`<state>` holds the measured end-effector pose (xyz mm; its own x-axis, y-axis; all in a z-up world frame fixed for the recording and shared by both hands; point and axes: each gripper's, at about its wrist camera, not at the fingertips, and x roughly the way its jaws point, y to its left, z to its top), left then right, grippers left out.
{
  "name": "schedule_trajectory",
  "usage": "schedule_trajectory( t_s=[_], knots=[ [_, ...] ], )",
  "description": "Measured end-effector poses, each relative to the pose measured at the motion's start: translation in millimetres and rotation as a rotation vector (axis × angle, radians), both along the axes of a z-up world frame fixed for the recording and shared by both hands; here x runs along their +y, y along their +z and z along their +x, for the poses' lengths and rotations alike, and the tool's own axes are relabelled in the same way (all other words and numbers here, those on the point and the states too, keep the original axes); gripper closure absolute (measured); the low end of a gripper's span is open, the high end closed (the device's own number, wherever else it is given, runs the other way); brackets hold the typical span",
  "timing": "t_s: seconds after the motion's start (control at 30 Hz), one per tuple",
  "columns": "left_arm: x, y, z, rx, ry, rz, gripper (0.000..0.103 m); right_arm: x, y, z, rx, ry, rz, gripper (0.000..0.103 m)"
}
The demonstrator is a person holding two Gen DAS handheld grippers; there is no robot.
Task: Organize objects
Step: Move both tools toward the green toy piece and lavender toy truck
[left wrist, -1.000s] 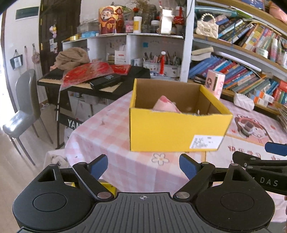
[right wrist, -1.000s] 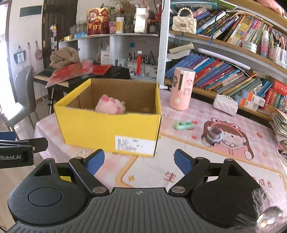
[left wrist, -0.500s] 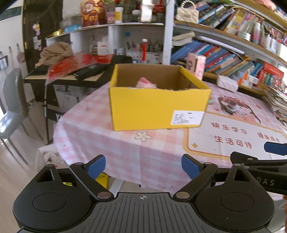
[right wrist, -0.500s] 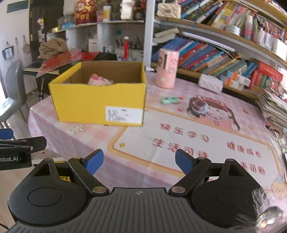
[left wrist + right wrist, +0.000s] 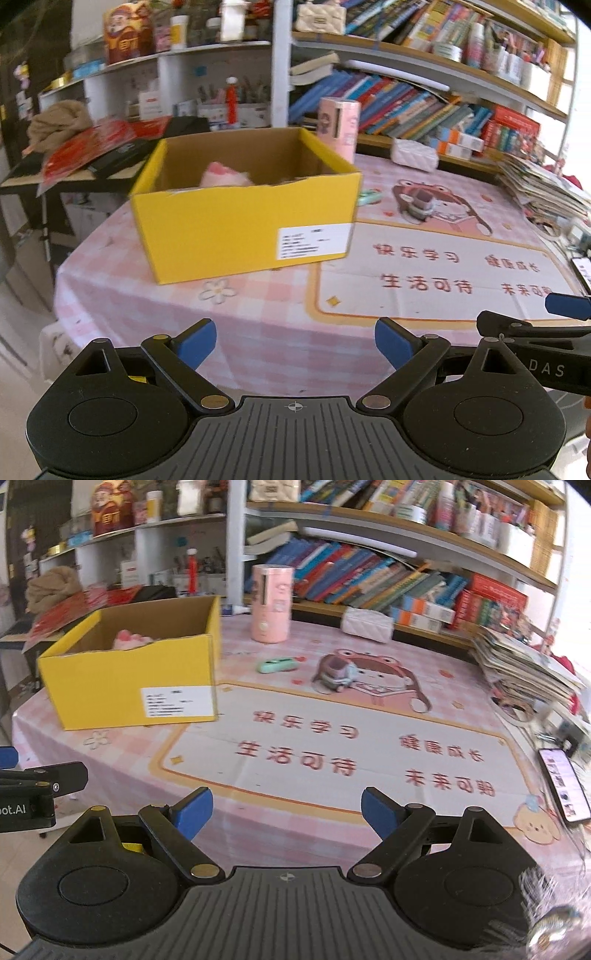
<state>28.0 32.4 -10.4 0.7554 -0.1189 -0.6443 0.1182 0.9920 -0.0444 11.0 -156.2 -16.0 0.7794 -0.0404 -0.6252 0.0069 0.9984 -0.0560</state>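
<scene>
Both tongs spread wide and empty, held short of the table's near edge.

Left gripper pitched downward over the pink checked tablecloth, blue pads apart, nothing between them; aimed at the yellow cardboard box standing on the left part of the table. Right gripper likewise tilted down, level with its partner and just beside it, jaws apart and bare, pointed at the printed mat. Pink plush toy lying inside the box. Outside the box, well apart from both tongs: pink cylindrical canister upright near the bookshelf, green pencil-case-like item, small grey toy car on the mat's cartoon figure. Smartphone at the table's right edge.
</scene>
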Motion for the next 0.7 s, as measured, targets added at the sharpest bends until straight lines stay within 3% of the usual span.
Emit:
schedule_trajectory(
  t_s=[0.4,0.7],
  knots=[
    [-44,2,38,-0.011,-0.053,0.001,0.008,-46,3,33,0.013,-0.059,0.005,0.015],
    [-71,1,75,0.001,-0.035,-0.003,0.008,-71,2,76,0.033,-0.023,0.008,0.015]
  ],
)
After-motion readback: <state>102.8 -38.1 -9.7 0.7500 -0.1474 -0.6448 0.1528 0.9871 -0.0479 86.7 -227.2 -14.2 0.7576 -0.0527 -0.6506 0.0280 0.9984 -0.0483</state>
